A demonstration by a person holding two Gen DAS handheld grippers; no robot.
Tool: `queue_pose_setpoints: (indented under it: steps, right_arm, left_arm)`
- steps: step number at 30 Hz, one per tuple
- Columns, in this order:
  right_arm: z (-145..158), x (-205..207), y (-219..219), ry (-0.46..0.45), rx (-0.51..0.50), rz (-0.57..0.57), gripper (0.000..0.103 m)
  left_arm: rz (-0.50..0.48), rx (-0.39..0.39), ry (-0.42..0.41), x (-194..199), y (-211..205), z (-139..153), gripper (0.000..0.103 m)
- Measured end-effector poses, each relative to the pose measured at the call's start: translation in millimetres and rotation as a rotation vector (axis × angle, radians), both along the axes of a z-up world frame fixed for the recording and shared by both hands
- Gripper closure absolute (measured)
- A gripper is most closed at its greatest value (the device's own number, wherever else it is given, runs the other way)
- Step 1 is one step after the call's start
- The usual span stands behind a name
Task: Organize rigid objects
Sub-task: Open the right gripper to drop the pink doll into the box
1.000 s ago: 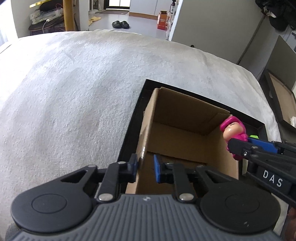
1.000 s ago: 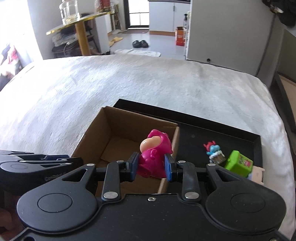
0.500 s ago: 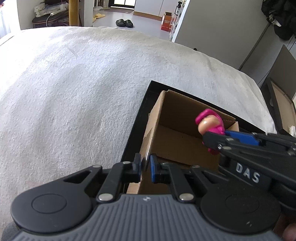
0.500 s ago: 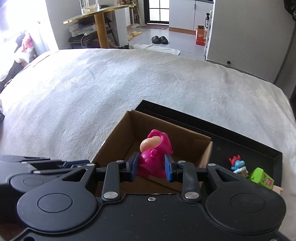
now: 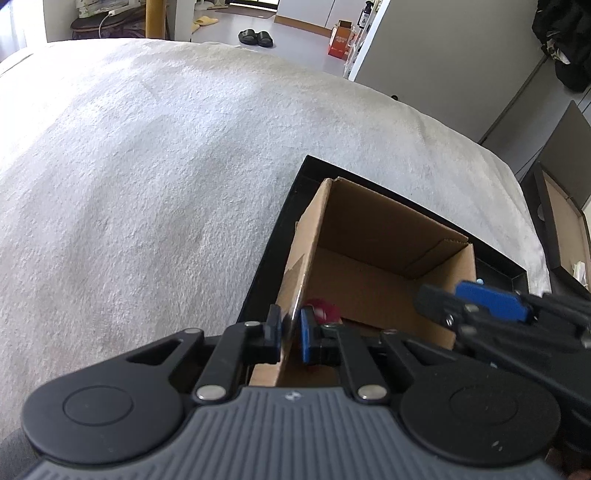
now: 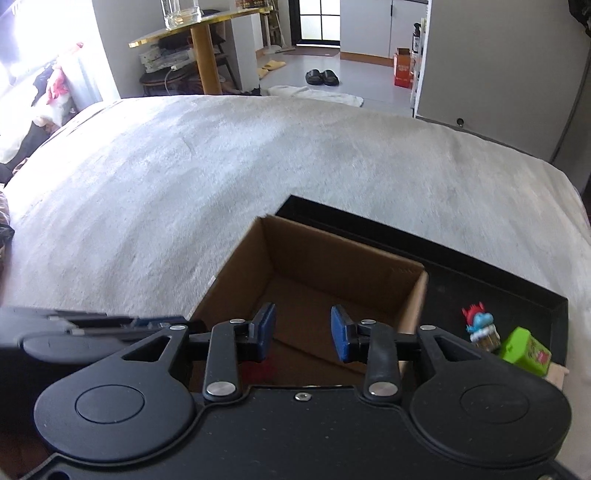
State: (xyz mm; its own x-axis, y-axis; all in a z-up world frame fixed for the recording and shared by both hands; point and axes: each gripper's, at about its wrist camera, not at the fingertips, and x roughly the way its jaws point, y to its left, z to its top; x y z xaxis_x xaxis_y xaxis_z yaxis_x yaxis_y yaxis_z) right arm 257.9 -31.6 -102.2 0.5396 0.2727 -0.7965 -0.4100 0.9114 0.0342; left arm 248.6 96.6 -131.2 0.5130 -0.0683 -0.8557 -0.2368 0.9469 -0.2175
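Note:
An open cardboard box (image 5: 369, 236) (image 6: 332, 266) stands at the left end of a black tray (image 5: 266, 273) (image 6: 480, 273) on a white bed cover. My left gripper (image 5: 291, 325) is shut on the box's near left wall. The right gripper (image 6: 303, 328) hangs over the box's inside, its jaws opening with nothing between them. The pink toy figure (image 5: 327, 312) (image 6: 258, 371) lies low inside the box, mostly hidden behind the fingers. In the left wrist view the right gripper (image 5: 480, 306) reaches in from the right.
On the tray to the right of the box stand a small blue-and-red figure (image 6: 480, 326), a green toy box (image 6: 526, 350) and a pale wooden block (image 6: 556, 374). The white bed cover (image 6: 258, 166) spreads far and left. Beyond it are a gold-topped table (image 6: 199, 33) and slippers (image 6: 321, 76).
The right gripper carried the pink figure left over the box and let it go; the figure has dropped inside. The left gripper closed tighter on the box wall.

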Motion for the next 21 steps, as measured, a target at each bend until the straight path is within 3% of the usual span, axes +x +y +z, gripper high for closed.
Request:
queue_pose_setpoints:
  steps: [10, 14, 16, 17, 19, 21]
  right_arm:
    - [11, -19, -27, -0.024, -0.001, -0.055, 0.040]
    - [12, -23, -43, -0.021, 0.019, -0.097, 0.036]
    - [13, -27, -51, -0.025, 0.020, -0.126, 0.027]
    - [13, -29, -55, -0.029, 0.016, -0.141, 0.025]
    - [13, -33, -64, -0.038, 0.014, -0.167, 0.023]
    - [12, -36, -74, -0.039, 0.026, -0.191, 0.021]
  left_arm:
    - [-0.009, 0.017, 0.016, -7, -7, 10, 0.090]
    - [-0.024, 0.036, 0.017, -9, -13, 17, 0.087]
    - [-0.036, 0.049, 0.017, -10, -18, 20, 0.080]
    - [-0.042, 0.059, 0.017, -11, -20, 21, 0.076]
    - [-0.046, 0.090, 0.017, -14, -28, 24, 0.059]
    - [-0.047, 0.119, 0.014, -17, -34, 25, 0.054]
